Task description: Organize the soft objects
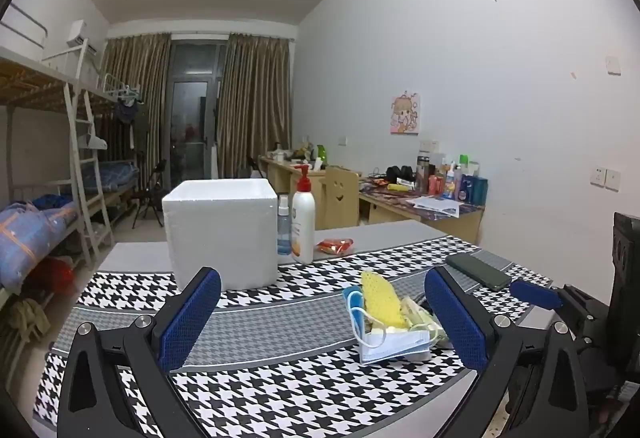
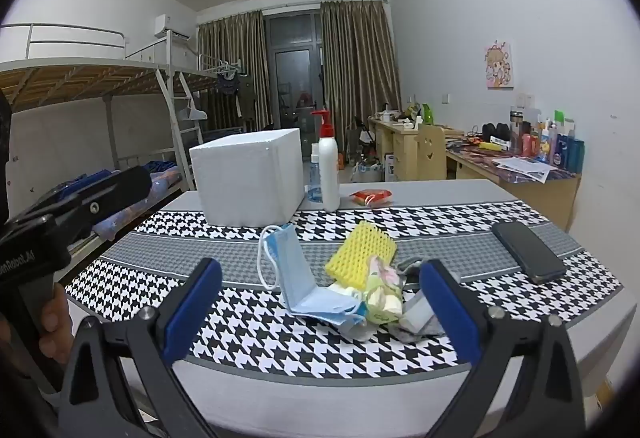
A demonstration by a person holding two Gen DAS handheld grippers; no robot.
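Both of my tools hang above the near edge of the counter (image 2: 240, 390), and each hand-held gripper stands wide with nothing between its pads: the left hand-held gripper (image 1: 324, 318) and the right hand-held gripper (image 2: 320, 306). The soft things lie in one small heap on the houndstooth cloth, in front of the white foam box (image 2: 248, 181). I judge the blue face mask (image 2: 296, 278), folded and half standing, to be almost weightless and floppy, so I would pinch its folded body, not the ear loops. The yellow foam net (image 2: 360, 254) should squash readily; its middle looks the safest place. The pale packet (image 2: 382, 294) beside it touches both.
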